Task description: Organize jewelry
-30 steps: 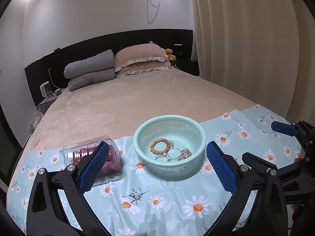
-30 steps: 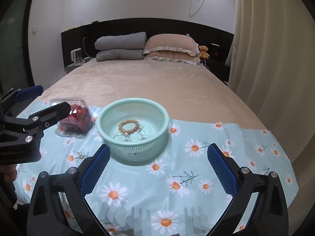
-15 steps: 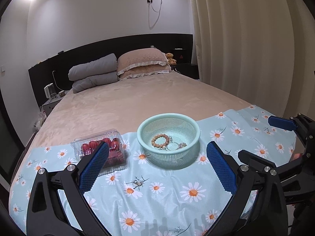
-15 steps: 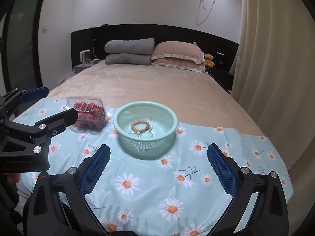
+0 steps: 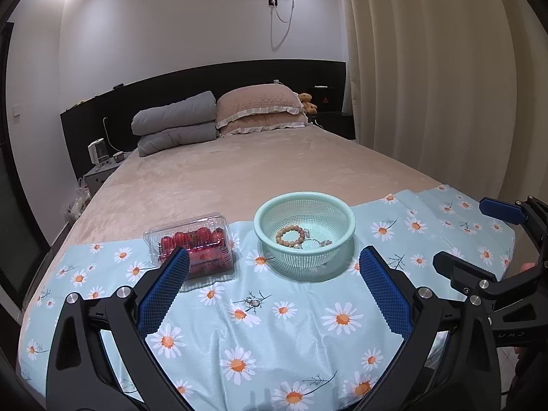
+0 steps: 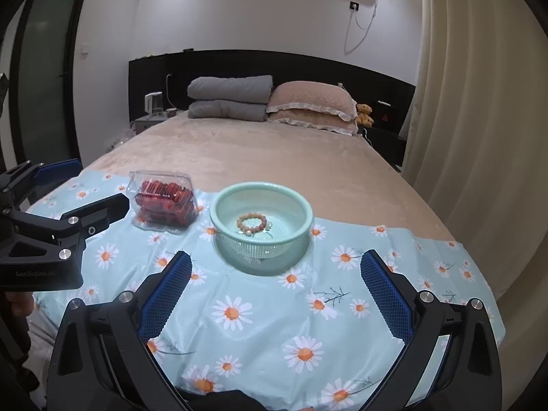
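My left gripper [image 5: 274,277] and right gripper [image 6: 275,277] both hang over the daisy cloth [image 5: 308,339] on the bed [image 5: 260,171], jaws spread wide and empty. A bead bracelet [image 5: 290,235] lies in the green basket [image 5: 304,207] with some silvery chains. A small trinket [image 5: 254,302] lies on the cloth, near the clear box [image 5: 191,239] of red pieces.

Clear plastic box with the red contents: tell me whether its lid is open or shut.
Shut. The clear plastic box has its lid down over the red contents in both views, rim meeting the base. Whether it is latched cannot be told.
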The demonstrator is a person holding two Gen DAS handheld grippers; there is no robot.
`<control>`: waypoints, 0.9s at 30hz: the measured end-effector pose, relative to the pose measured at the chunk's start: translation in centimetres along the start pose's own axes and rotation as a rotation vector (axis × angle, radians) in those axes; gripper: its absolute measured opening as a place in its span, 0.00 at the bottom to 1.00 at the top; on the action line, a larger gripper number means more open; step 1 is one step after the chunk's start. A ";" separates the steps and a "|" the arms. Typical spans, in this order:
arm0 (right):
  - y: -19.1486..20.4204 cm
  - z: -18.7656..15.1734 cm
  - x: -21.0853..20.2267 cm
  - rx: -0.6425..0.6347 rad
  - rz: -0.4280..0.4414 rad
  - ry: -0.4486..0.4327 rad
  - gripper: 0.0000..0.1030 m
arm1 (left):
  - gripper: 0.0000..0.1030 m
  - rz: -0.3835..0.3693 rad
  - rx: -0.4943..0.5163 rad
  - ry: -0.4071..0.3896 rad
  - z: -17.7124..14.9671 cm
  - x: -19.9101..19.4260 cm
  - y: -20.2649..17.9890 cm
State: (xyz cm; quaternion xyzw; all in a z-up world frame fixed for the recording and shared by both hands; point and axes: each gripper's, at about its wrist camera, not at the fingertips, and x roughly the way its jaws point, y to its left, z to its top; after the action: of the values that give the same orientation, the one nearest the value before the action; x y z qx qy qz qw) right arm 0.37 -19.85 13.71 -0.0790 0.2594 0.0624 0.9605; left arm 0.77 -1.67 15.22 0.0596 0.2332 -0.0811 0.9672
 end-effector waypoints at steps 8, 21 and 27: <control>0.0 -0.5 -1.2 0.011 -0.004 0.000 0.92 | 0.94 0.020 -0.029 0.045 -0.9 -0.7 0.9; 1.0 -1.3 -4.6 0.001 -0.010 -0.029 0.92 | 0.94 0.019 -0.070 0.097 -2.2 -3.1 1.7; 1.3 -1.6 -6.2 0.001 -0.019 -0.057 0.92 | 0.94 0.026 -0.057 0.080 -2.4 -5.0 1.5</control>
State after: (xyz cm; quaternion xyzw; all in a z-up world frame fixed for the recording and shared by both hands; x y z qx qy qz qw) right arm -5.95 -19.35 15.41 -0.0793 0.2310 0.0555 0.9681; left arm -4.42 0.78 15.53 0.0382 0.2730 -0.0593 0.9594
